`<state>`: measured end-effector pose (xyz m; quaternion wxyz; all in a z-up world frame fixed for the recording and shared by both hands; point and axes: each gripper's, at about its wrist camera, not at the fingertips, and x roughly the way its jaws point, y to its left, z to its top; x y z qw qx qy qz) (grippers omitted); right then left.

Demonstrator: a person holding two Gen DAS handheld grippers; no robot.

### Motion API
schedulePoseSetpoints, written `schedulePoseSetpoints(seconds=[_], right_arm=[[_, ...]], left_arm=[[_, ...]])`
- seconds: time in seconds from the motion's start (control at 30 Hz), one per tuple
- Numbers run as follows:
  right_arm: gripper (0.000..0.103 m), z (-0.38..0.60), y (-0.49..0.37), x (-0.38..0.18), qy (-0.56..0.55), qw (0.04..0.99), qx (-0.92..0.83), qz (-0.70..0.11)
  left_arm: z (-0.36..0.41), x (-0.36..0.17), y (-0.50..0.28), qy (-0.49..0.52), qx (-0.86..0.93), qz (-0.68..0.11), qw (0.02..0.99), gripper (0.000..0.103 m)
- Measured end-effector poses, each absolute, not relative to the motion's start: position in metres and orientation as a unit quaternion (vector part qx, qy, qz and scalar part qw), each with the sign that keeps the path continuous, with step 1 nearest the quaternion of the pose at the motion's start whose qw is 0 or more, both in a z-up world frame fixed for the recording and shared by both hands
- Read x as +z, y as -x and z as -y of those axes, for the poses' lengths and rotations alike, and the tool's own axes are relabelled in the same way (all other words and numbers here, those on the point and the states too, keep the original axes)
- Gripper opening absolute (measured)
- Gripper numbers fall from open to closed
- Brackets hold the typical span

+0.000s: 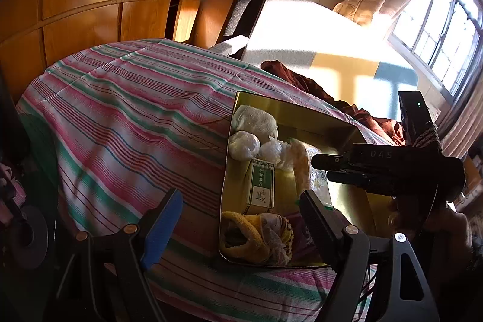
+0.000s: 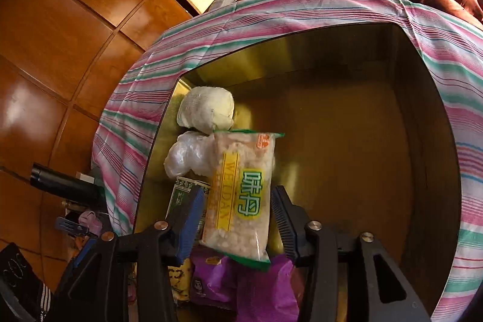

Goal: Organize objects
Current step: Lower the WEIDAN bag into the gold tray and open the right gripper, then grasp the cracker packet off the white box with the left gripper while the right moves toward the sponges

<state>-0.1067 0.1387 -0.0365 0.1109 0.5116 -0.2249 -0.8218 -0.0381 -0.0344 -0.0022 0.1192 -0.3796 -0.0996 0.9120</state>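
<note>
Gold tin already holds wrapped bundles, green box and purple packet. Right gripper is over the tin with its jaws parted beside the snack packet; contact is unclear. Left gripper is released and empty. Judged nearly complete.

Strong daylight enters through the window at far right, overexposing the wall. The near edges fall into deep shadow. Fisheye distortion bends the wooden panels. Focus is sharp throughout.
</note>
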Motion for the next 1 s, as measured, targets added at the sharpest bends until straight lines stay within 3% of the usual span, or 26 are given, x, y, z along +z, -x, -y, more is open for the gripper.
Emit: schedulePoseSetpoints(seconds=[0.5,1.0], right_arm=[[0.049,-0.156,0.054,-0.002,-0.479,0.078,-0.867,0.113],[0.049,-0.227,-0.001,0.007,-0.459,0.006,-0.884,0.089]], left_arm=[[0.006,-0.002,0.034,0.385,0.911,0.061,0.135,0.082],[-0.054,0.018,0.023,0.365,0.913,-0.008,0.183,0.083]])
